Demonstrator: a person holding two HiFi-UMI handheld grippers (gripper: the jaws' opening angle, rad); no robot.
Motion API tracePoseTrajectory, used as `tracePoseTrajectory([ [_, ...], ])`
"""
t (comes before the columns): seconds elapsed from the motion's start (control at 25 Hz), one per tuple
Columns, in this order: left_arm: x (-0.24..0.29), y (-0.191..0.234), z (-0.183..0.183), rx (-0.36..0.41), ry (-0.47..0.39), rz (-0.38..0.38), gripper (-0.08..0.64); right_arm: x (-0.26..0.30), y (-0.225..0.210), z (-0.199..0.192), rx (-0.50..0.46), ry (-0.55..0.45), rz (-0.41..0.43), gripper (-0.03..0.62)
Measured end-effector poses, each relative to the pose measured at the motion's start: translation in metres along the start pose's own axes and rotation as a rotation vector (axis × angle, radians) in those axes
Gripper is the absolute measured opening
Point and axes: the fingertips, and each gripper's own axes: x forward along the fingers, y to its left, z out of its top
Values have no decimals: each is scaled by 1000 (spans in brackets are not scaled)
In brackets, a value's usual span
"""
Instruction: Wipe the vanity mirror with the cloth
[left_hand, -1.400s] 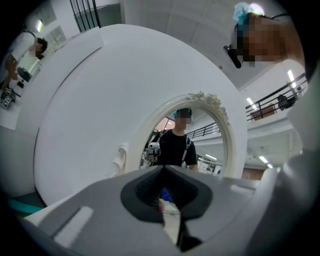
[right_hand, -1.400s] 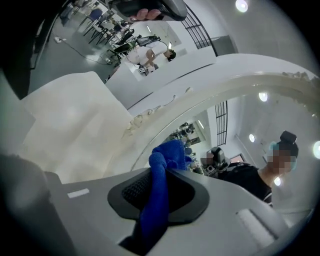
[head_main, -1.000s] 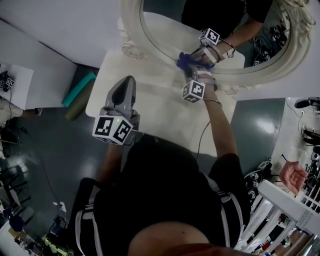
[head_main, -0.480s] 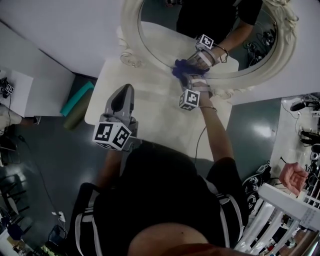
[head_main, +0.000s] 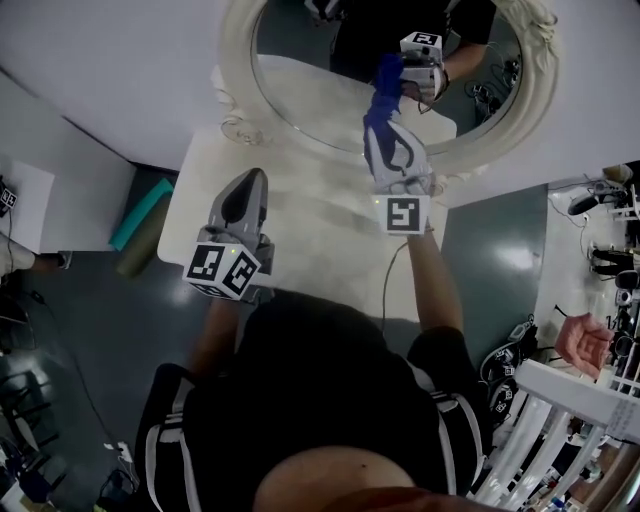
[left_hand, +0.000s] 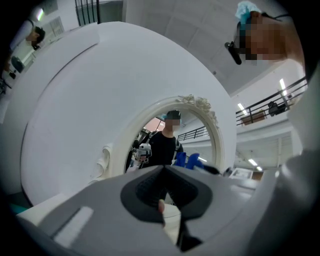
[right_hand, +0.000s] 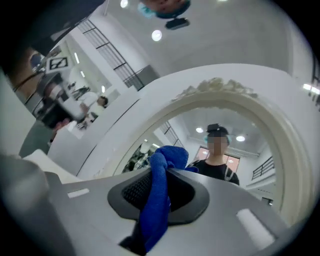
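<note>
Right gripper (head_main: 384, 128) has swung up from the lower rim of the mirror (head_main: 300, 85) to mid-glass. Its jaws are clenched on the blue cloth (head_main: 380, 95), whose bunched end is pressed to the glass. Left gripper (head_main: 248, 190) hangs low over the table (head_main: 320, 245), well off the mirror, jaws together and empty.

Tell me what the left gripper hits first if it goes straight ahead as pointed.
Probably the vanity mirror. The left gripper, jaws shut, points at its lower part. Whether it meets the frame or the glass first is unclear from here.
</note>
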Motion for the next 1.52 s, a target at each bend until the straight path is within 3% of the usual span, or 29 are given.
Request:
tracePoseTrajectory([
  [0.08,5,-5,-1,1,1,-13,11,-10,-44,33,40,-55,-104,71],
  [0.12,7,-7,-1,2,2,-20,11,-13,-64,49,16,-83,-150,71],
  [0.24,14,-11,-5,2,7,-39,11,-17,-115,90,-163,-112,-264,71],
  [0.36,22,-12,-8,0,11,-49,11,-11,-162,106,-342,-2,-393,71],
  [0.52,25,-15,-7,-2,12,-51,11,-5,-193,141,-597,2,-520,71],
  [0.64,25,-17,-6,-1,15,-50,11,9,-190,144,-727,-1,-501,71],
  [0.8,26,-14,-6,-4,20,-42,11,23,-181,137,-804,31,-461,69],
  [1.08,32,-7,-12,-13,34,-34,11,29,-154,104,-851,26,-382,69],
  [1.52,41,-19,-17,-14,61,-68,11,4,-114,27,-798,110,-251,69],
])
